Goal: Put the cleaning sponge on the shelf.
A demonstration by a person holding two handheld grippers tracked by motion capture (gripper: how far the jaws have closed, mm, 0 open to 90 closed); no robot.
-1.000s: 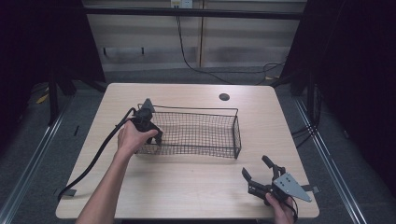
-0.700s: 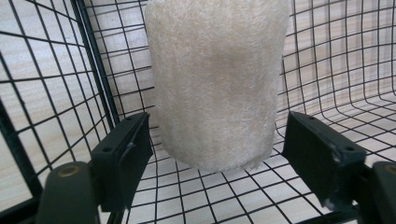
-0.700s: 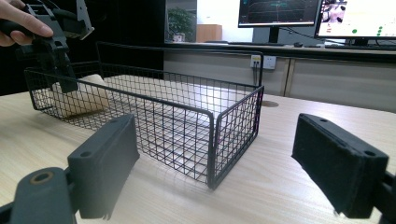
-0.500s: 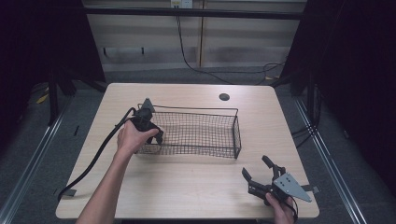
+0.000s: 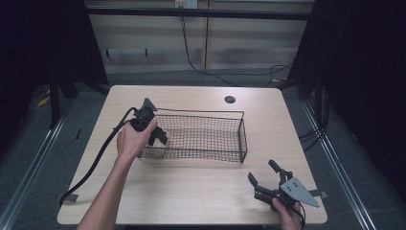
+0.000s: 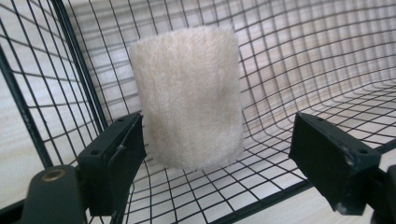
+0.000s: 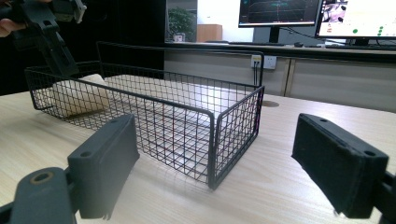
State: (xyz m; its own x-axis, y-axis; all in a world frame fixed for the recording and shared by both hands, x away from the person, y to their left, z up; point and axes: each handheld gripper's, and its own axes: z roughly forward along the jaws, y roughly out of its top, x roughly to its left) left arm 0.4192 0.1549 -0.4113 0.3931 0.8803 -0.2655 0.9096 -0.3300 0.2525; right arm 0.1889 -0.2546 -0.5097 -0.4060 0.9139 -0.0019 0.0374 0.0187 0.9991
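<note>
Even overhead light brightens the table [image 5: 191,191]; its surroundings fall dark. Close gripper views are soft, nearest parts blurred.

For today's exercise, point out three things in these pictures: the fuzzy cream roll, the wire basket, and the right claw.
fuzzy cream roll [image 6: 189,95], left gripper view, middle of its plush side.
wire basket [image 7: 236,123], right gripper view, its near end wall.
right claw [image 5: 266,175], high view, midway between its open fingertips.

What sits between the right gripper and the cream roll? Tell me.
The wire basket: its near wall and corner stand between the right gripper and the roll in the right gripper view. Bare table lies before it.
</note>
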